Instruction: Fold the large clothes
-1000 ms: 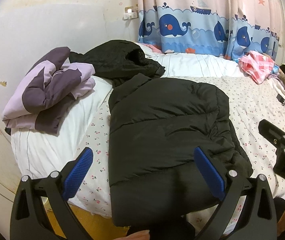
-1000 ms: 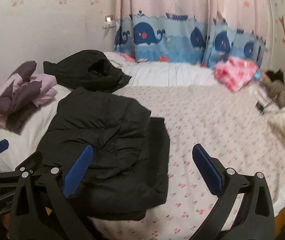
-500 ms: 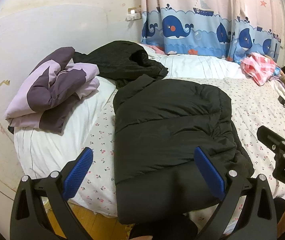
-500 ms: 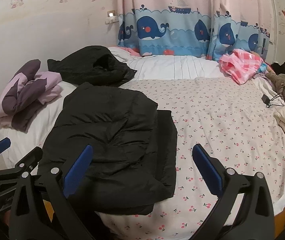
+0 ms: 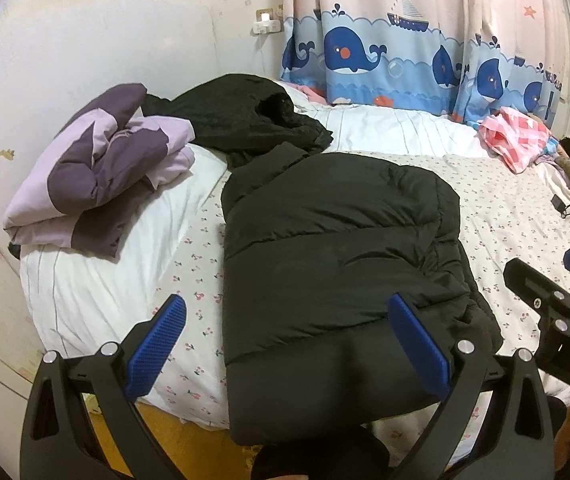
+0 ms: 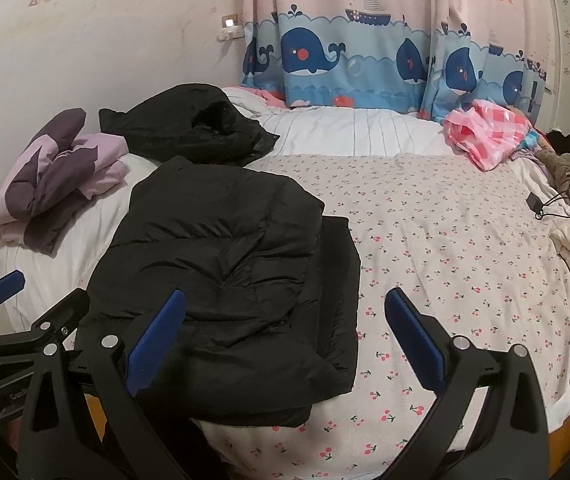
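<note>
Black puffer jacket [image 5: 333, 248] unlabelled — right gripper [image 5: 557, 280] reads "DAS".

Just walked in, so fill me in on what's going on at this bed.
A person holds two blue-padded grippers over a bed with a cherry-print sheet. The left gripper and the right gripper are both open and hold nothing. A black puffer jacket lies partly folded at the bed's near edge. A folded purple and lilac jacket and another, rumpled black coat sit beyond it.

left gripper [image 5: 287, 344] jaws spread wide, empty, right gripper [image 6: 285, 334] beside it, likewise spread, empty
</note>
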Available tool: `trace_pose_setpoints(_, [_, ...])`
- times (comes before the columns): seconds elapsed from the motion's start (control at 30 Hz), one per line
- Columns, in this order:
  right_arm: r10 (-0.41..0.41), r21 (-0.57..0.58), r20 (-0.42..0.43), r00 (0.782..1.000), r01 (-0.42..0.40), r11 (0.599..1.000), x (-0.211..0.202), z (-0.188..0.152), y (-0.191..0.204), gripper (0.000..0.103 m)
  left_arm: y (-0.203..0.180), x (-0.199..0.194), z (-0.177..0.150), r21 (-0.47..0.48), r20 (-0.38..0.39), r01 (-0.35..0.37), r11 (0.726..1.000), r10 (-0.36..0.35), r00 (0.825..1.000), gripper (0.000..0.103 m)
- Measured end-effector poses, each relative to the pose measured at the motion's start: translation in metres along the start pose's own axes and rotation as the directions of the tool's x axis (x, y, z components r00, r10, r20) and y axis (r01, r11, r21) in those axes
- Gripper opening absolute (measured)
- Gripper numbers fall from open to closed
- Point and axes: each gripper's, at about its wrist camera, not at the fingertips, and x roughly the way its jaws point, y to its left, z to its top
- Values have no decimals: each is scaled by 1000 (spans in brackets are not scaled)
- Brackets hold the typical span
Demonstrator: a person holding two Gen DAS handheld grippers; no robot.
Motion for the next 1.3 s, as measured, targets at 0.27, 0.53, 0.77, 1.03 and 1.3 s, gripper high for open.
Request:
trace_pose_setpoints(0.27, [7,-12,-11,1000,-7,1000,3,-2,0,96,1,6,-1,-25,-32,27,999,-27,999,97])
trace_pose_setpoints(0.53, [8,-13,-13,1000,-8,1000,4,-3,0,96,3,8,-1,-34,-41,38,999,-39,998,97])
trace_pose_setpoints(0.77, [12,-14,-19,1000,-12,1000,6,-5,0,96,6,13,-2,-74,-58,72,995,-77,995,97])
trace_pose_setpoints(1.03, [14,-11,-23,1000,-14,1000,9,-9,-2,96,13,11,-1,-117,-20,102,988,-105,994,97])
trace_pose_setpoints(1.3, [-27,-33,-11,1000,26,999,7,-10,-2,96,0,23,-3,-40,-97,28,999,-31,995,97])
